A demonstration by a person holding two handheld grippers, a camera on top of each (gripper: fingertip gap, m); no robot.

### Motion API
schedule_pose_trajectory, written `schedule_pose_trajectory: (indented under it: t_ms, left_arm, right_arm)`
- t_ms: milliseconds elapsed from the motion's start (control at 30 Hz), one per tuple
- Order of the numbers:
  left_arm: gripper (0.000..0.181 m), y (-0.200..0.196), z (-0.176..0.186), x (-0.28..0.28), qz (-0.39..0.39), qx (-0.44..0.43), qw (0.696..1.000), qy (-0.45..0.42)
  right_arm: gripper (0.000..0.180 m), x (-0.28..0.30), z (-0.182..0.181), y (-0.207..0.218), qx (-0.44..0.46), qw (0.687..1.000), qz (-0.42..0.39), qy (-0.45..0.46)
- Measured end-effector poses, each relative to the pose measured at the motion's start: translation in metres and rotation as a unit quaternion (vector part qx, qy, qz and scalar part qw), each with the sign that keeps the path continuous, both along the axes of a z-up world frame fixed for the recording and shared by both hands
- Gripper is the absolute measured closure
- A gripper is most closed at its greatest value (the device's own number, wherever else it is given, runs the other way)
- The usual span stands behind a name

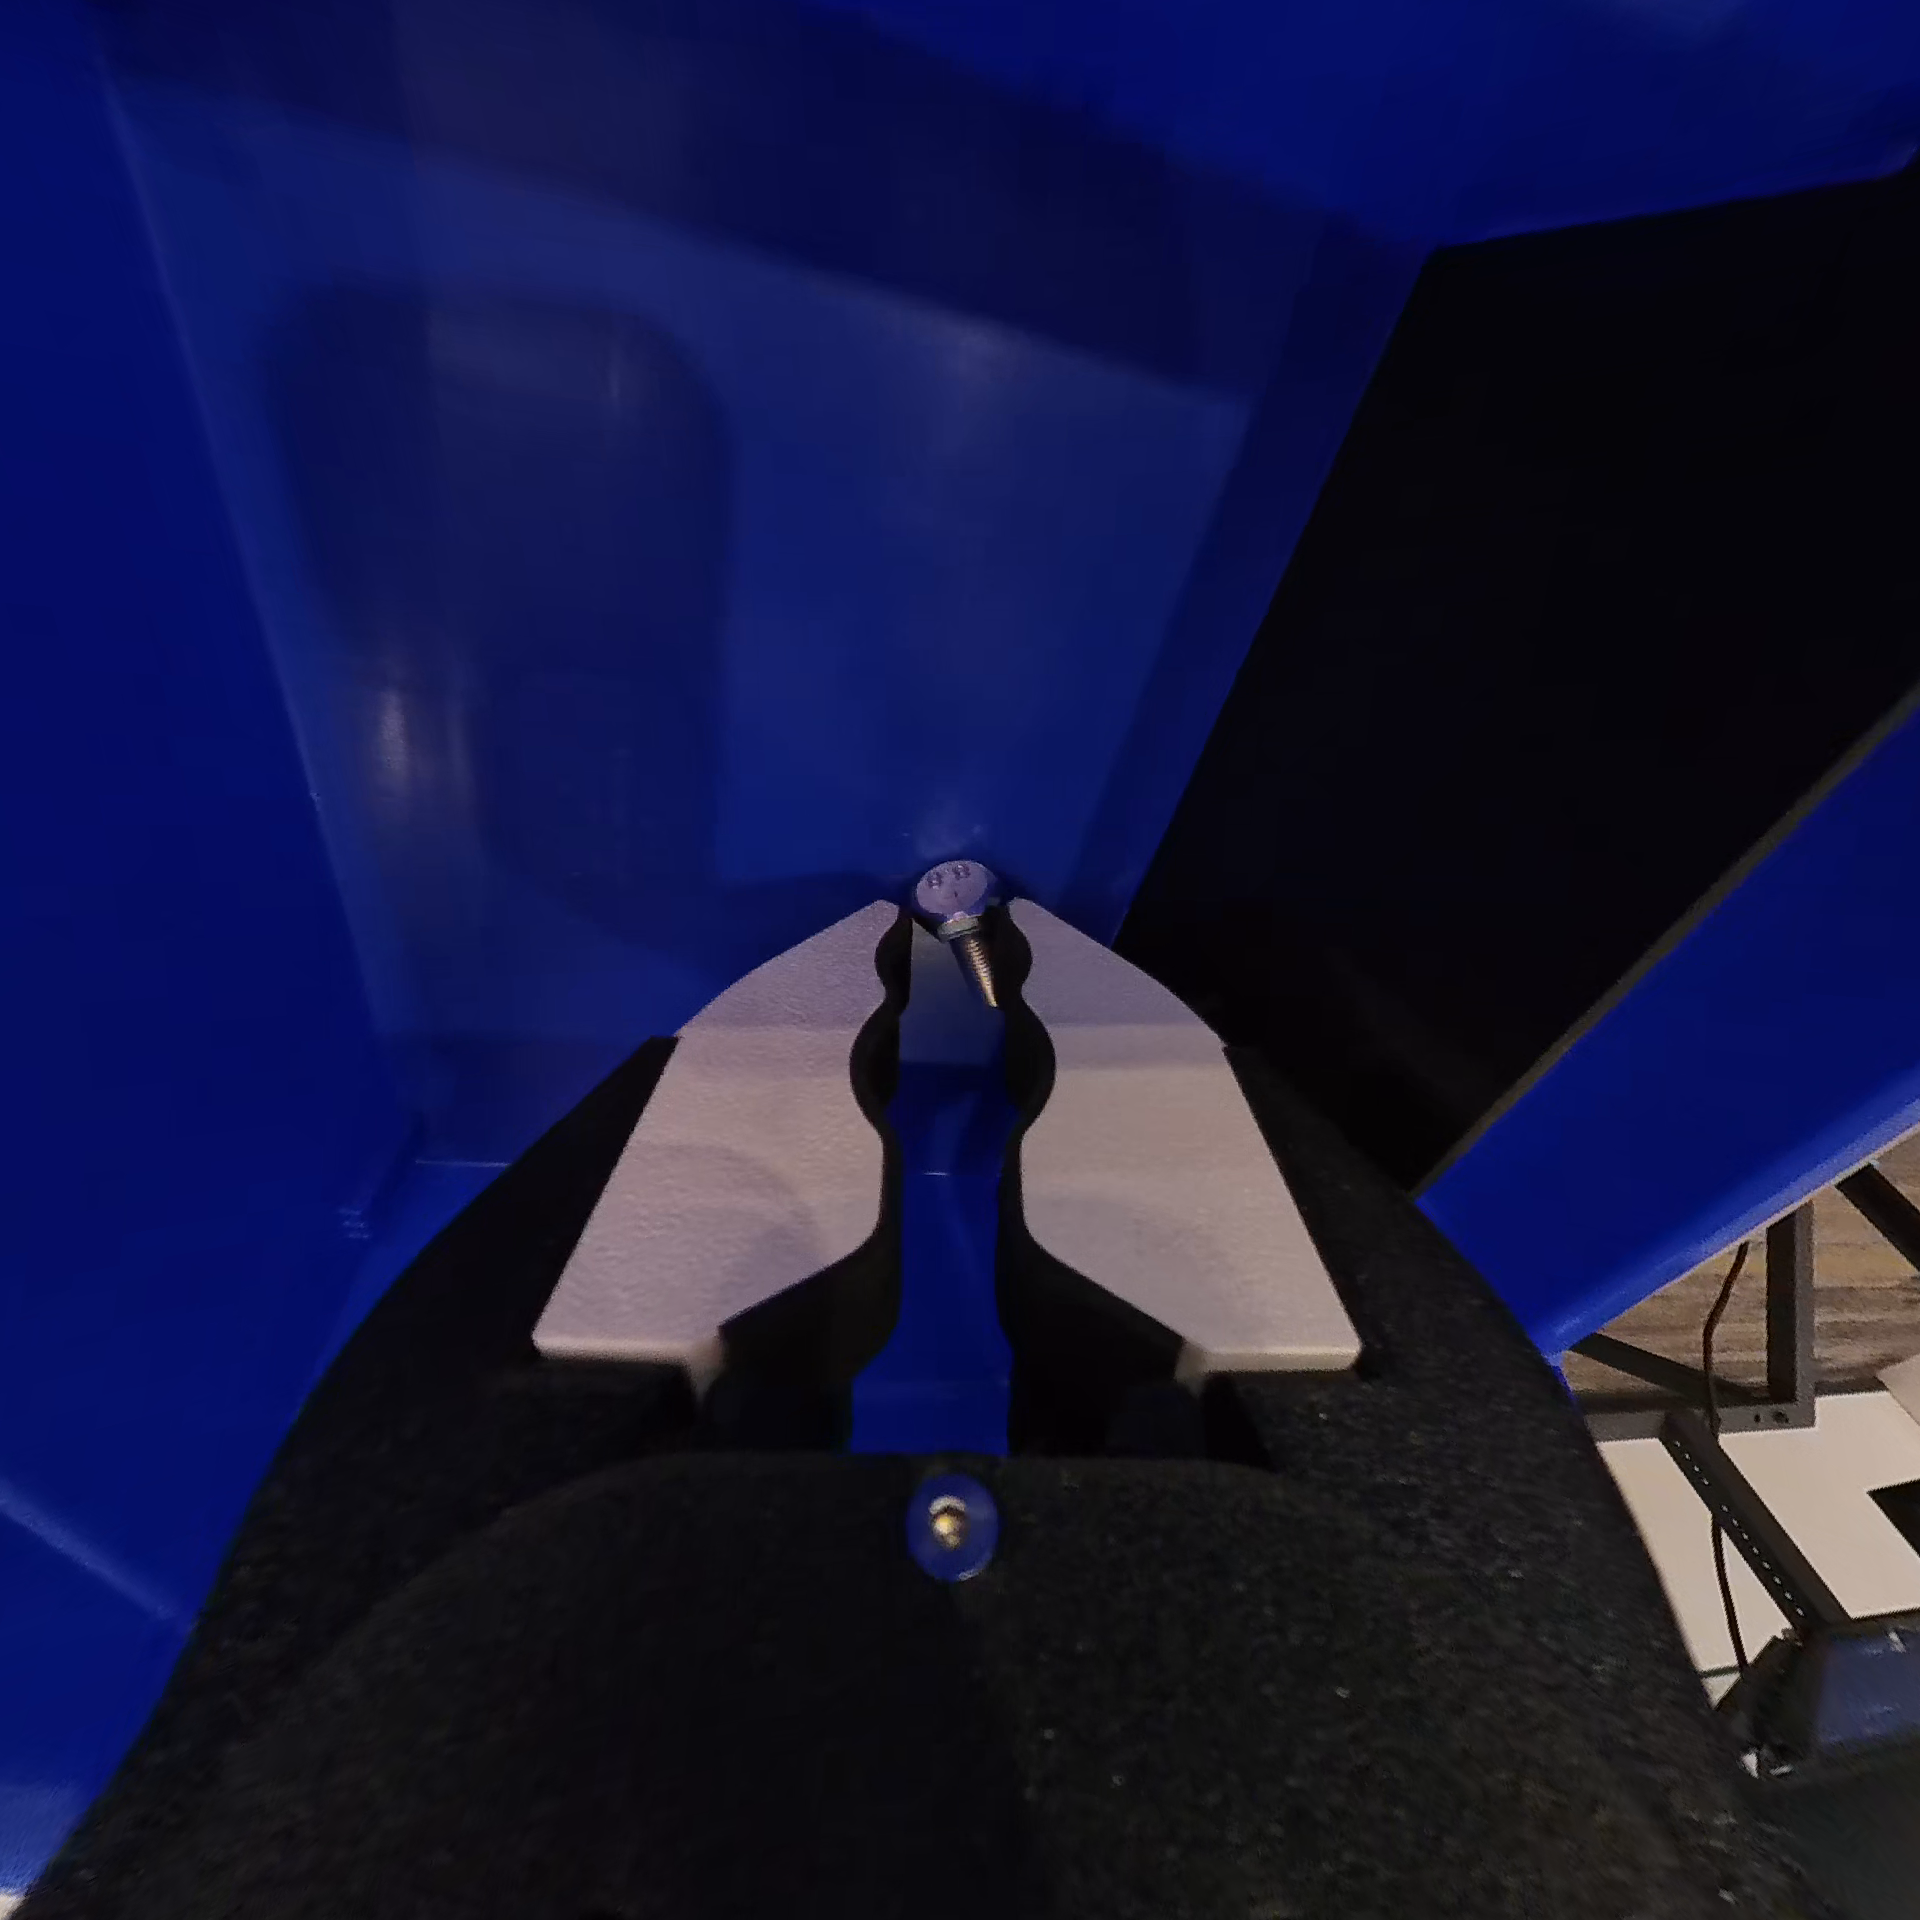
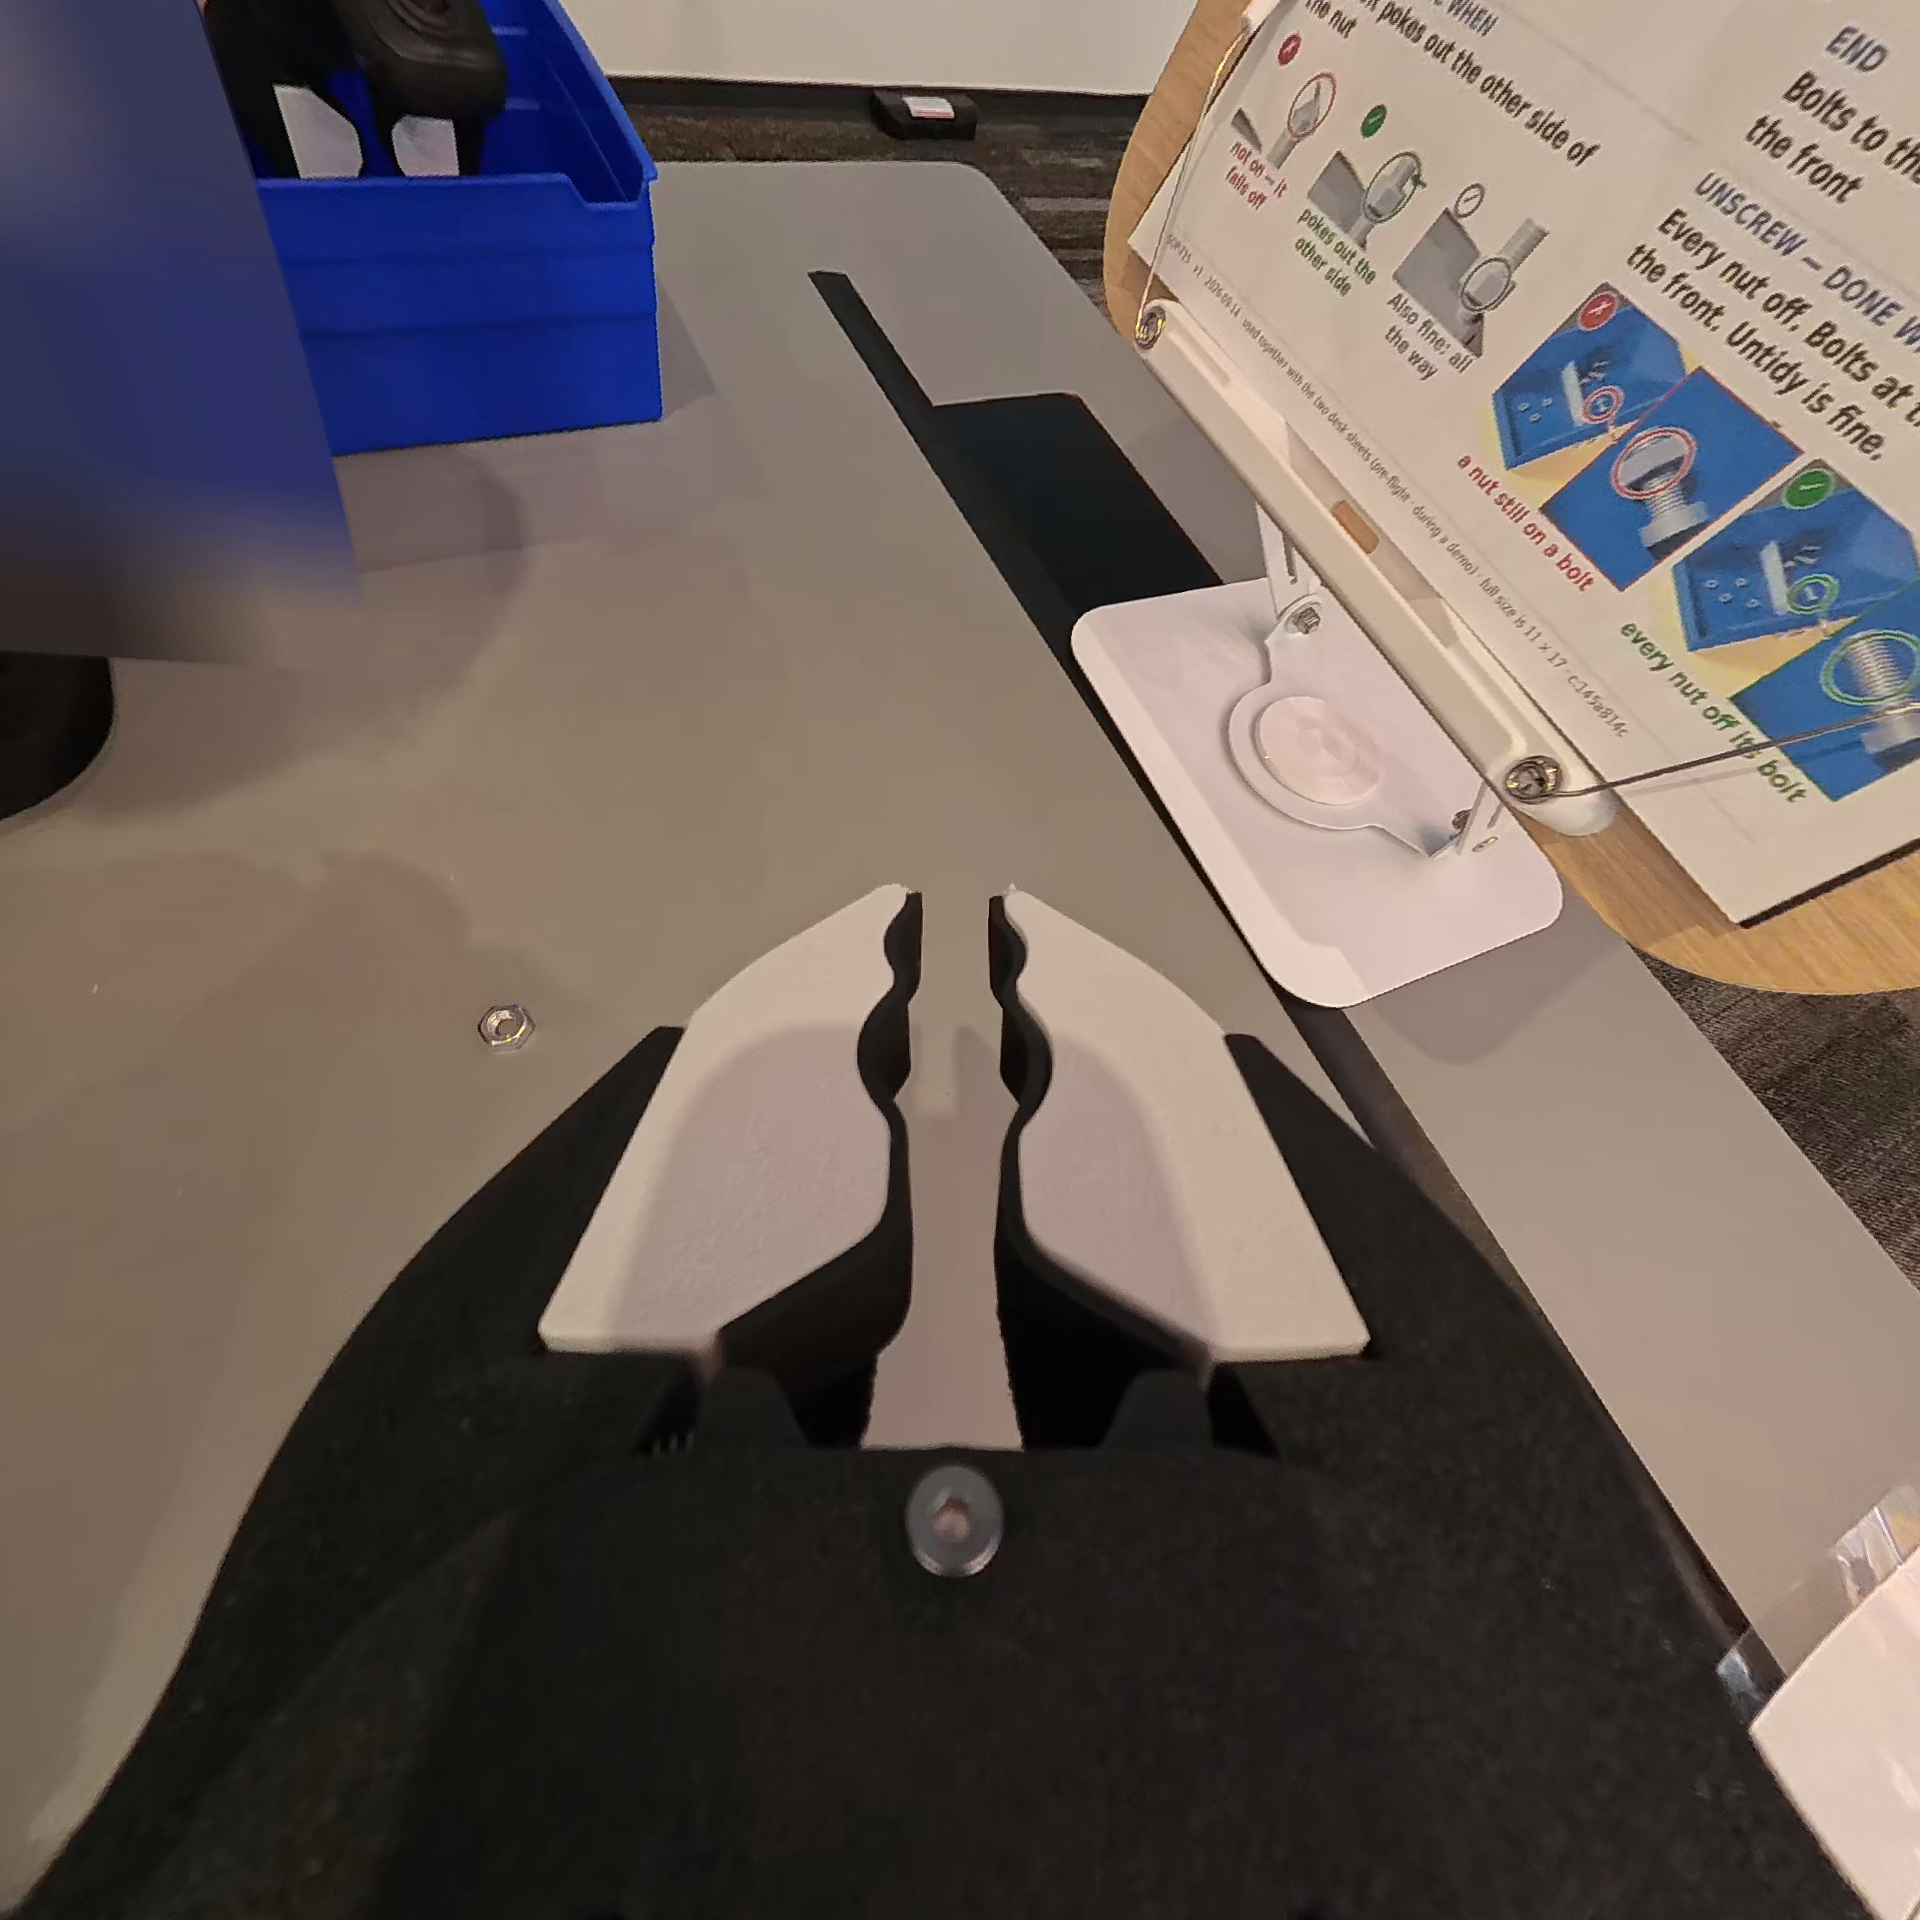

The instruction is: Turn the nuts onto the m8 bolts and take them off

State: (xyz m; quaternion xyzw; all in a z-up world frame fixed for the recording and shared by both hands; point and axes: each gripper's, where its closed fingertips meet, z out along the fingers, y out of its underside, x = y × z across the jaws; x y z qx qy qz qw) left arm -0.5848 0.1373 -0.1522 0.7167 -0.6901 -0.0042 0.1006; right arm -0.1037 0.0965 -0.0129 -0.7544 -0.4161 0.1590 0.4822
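The left gripper [image 1: 958, 914] is deep inside the blue bin [image 1: 520, 623]. Its two fingers are close together at the tips, and the bolt [image 1: 964, 935] sits there between them. The hexagonal head is at 12 o'clock from the tips and the threaded end comes back toward the camera, a little toward 5 o'clock. The fingers seem to pinch the bolt just under its head, but I cannot tell for sure that the pads really press on it. No nut is on the part of the thread that shows. I think the bolt is gripped near the head so that the thread stays free for a nut.

The right gripper [image 2: 956, 909] hovers over the grey table [image 2: 675, 675]. Its jaws have a narrow gap and hold nothing. One loose nut [image 2: 506, 1028] lies flat on the table at about 9 o'clock from the fingertips, near but apart from them. The blue bin [image 2: 457, 301] stands far at 11 o'clock, with the left gripper [image 2: 369, 135] reaching into it. An instruction sheet on a white stand [image 2: 1320, 790] is at 2 o'clock. The right gripper probably needs to go for that nut next.
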Motion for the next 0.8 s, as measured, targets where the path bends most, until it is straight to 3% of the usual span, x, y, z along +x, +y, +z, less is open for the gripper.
schedule_pose_trajectory:
  t_ms: [367,567,800]
  left_arm:
    - [0.166,0.022,0.025,0.001,0.024,0.059,0.997,-0.046]
    - [0.166,0.029,0.076,0.024,0.030,0.109,0.990,-0.083]
    - [0.166,0.001,0.148,0.100,-0.028,0.148,0.982,-0.112]
  right_arm:
    - [0.168,-0.001,-0.002,-0.002,-0.008,1.000,0.008,-0.005]
    - [0.168,-0.005,0.003,-0.007,-0.007,1.000,0.021,0.003]
    - [0.167,-0.011,0.016,-0.016,0.002,0.999,0.044,0.019]
